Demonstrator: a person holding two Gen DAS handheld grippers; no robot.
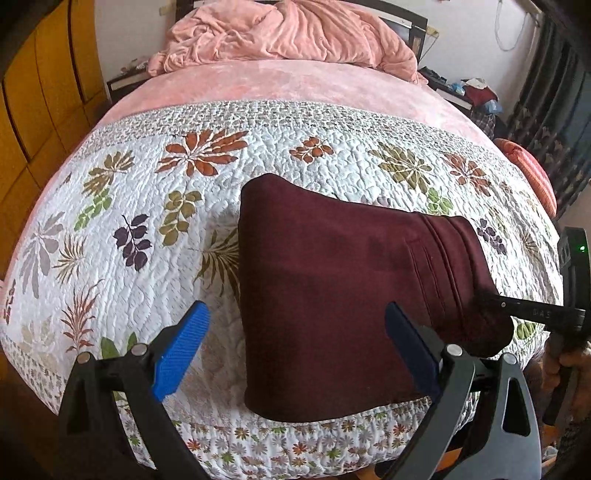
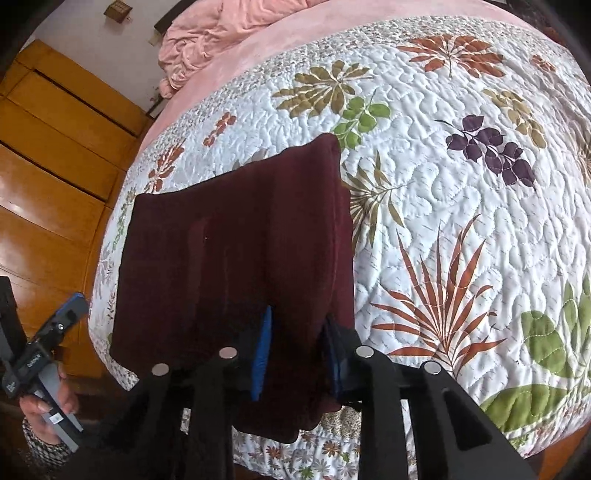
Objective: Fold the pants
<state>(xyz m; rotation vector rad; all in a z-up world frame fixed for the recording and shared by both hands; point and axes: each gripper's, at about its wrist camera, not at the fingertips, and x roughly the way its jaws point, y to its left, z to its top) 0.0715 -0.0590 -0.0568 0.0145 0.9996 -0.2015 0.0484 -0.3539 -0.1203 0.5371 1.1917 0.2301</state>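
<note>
Maroon pants (image 1: pixel 332 288) on quilt (image 1: pixel 147 206) — right gripper (image 2: pixel 295 354) fingers clamp their edge | left gripper (image 1: pixel 295 350) fingers spread, pants between.

A home bedroom: bed (image 1: pixel 280 85) with floral quilt (image 1: pixel 147 192), pink blanket (image 1: pixel 288 33), wooden wardrobe (image 2: pixel 48 155)

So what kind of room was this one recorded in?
A home bedroom, most likely. The maroon pants lie on a bed under a floral quilt, a crumpled pink blanket is heaped at the headboard, and a wooden wardrobe stands alongside.
</note>
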